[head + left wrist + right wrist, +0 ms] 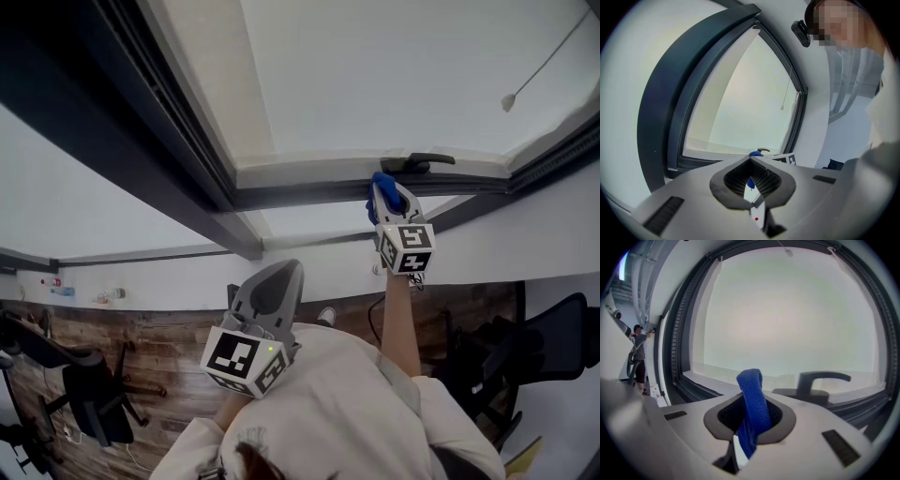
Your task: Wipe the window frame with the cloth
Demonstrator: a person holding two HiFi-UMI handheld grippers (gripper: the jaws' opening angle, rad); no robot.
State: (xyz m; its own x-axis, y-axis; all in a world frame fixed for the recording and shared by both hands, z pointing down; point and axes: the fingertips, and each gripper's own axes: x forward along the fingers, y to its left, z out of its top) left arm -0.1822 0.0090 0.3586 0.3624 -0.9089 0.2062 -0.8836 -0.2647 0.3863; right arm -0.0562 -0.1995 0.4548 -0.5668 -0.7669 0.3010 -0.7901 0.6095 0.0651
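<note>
Our right claw [385, 194] grasps the cloth [751, 394] just left of the handle [418, 163] — the window frame [300, 195] runs on leftward; the left claw [273, 287] (clenched, empty) is farther off.

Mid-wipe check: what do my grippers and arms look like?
Both the left gripper and right gripper are light grey moulded shells tapering to a point, with dark ridged pads inside. Each carries a white cube of black square markers; the left's shows a small green light. No cables visible. The person wears an off-white top; forearms are bare.
</note>
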